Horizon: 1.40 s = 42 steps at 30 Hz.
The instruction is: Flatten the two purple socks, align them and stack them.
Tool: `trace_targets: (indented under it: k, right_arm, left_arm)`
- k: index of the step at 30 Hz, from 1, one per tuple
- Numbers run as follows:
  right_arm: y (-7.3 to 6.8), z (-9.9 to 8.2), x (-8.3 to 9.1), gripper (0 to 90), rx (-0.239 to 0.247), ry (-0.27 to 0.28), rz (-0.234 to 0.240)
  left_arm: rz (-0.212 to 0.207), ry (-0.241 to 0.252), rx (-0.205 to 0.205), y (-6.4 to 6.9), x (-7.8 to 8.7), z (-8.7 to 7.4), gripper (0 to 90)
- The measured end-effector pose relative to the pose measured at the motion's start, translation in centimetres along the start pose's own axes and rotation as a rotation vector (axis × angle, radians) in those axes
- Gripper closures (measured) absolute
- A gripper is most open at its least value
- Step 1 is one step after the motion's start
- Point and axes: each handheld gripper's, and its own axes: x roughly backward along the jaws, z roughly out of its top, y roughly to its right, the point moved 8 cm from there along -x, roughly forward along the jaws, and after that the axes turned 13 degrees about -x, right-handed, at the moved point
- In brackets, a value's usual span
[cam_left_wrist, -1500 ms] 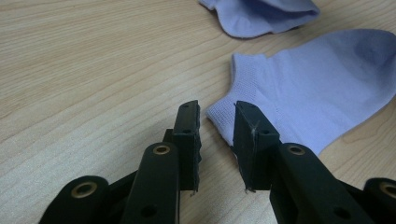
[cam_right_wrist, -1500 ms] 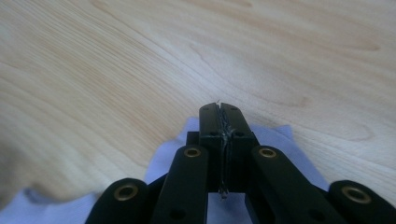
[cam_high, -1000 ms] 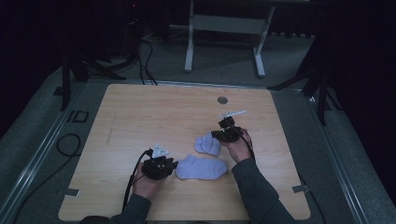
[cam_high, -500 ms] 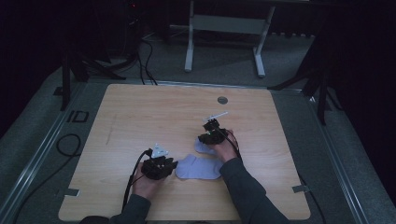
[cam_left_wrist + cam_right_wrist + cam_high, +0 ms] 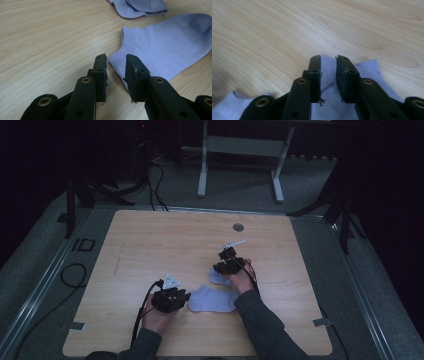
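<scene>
Two lilac ankle socks lie on the wooden table point(image 5: 150, 245). The flat sock point(image 5: 215, 299) point(image 5: 170, 45) rests between my hands. My left gripper point(image 5: 170, 297) point(image 5: 116, 62) stands open at its cuff corner, and the pads do not press the cloth. The second sock point(image 5: 219, 277) point(image 5: 367, 72) point(image 5: 140, 6) lies bunched just beyond the flat one. My right gripper point(image 5: 227, 265) point(image 5: 328, 62) is down on it. Its jaws have just been opening, and sock cloth shows in the gap between the parted pads.
A round grommet point(image 5: 238, 227) sits in the table's far side. A metal stand point(image 5: 240, 150) and cables point(image 5: 155, 180) are on the floor behind the table. Bare wood spreads left and beyond both hands.
My right hand has moved left and a little nearer, bringing the second sock close to the flat one. The left hand has stayed still.
</scene>
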Motion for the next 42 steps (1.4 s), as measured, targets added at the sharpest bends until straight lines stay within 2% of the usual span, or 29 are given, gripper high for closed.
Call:
trace_targets:
  k: [4, 5, 8, 9, 13, 20, 23, 24, 25, 28, 31, 33, 34, 35, 36, 39, 42]
  right_arm:
    - [0.3, -0.4, -0.8, 70.4, -0.01, -0.041, -0.018]
    - [0.3, -0.6, -1.1, 72.3, -0.013, -0.054, -0.02]
    - [0.5, -0.8, -1.6, 87.5, -0.01, -0.073, -0.023]
    - [0.4, -0.8, -1.6, 88.8, -0.011, -0.07, -0.019]
    - [0.2, -0.5, -0.3, 89.1, 0.002, -0.036, -0.004]
    - [1.0, -0.2, 3.8, 89.0, 0.006, 0.032, 0.057]
    - [2.3, -0.7, 5.5, 89.0, -0.002, 0.057, 0.062]
    - [2.3, -0.7, 5.5, 89.0, -0.002, 0.057, 0.062]
    - [3.7, -1.4, 6.5, 89.0, -0.008, 0.073, 0.058]
    - [5.7, -2.6, 7.2, 89.0, -0.043, 0.083, 0.058]
    - [8.1, -4.0, 7.1, 89.0, -0.09, 0.068, 0.035]
    - [8.6, -4.3, 7.0, 89.0, -0.101, 0.062, 0.03]
    - [9.4, -4.8, 6.9, 89.0, -0.117, 0.054, 0.013]
    - [9.4, -4.8, 6.9, 89.0, -0.117, 0.054, 0.013]
    - [10.8, -5.6, 6.8, 88.9, -0.137, 0.039, -0.019]
    - [11.7, -6.3, 6.9, 88.8, -0.141, 0.025, -0.05]
    - [12.3, -6.9, 6.7, 87.6, -0.118, 0.004, -0.102]
  left_arm:
    - [-0.001, -0.001, 0.0, 0.0, 0.0, 0.0, 70.2]
    - [0.0, -0.001, 0.002, 0.0, 0.0, 0.0, 70.2]
    - [0.002, 0.002, 0.002, -0.1, 0.1, 0.0, 70.2]
    - [0.002, 0.004, 0.004, -0.2, 0.1, 0.0, 70.2]
    - [0.002, 0.002, 0.004, -0.2, 0.1, 0.0, 70.2]
    - [0.002, -0.001, 0.0, -0.1, 0.1, 0.0, 70.2]
    - [0.002, -0.004, 0.001, -0.1, 0.1, -0.1, 70.2]
    - [0.002, -0.004, 0.001, -0.1, 0.1, -0.1, 70.2]
    - [0.003, -0.005, 0.002, -0.1, 0.1, -0.1, 70.2]
    - [0.003, -0.006, 0.001, -0.1, 0.0, -0.1, 70.1]
    - [0.004, -0.005, 0.004, 0.0, 0.0, -0.1, 70.0]
    - [0.005, -0.006, 0.003, -0.1, -0.1, -0.2, 69.9]
    - [0.005, -0.006, 0.003, -0.1, -0.1, -0.2, 69.9]
    - [0.005, -0.007, 0.004, 0.0, -0.1, -0.2, 69.9]
    - [0.005, -0.007, 0.004, -0.1, -0.1, -0.2, 69.8]
    - [0.005, -0.008, 0.005, -0.2, 0.0, -0.2, 69.7]
    - [0.005, -0.007, 0.008, -0.2, 0.0, -0.2, 69.7]
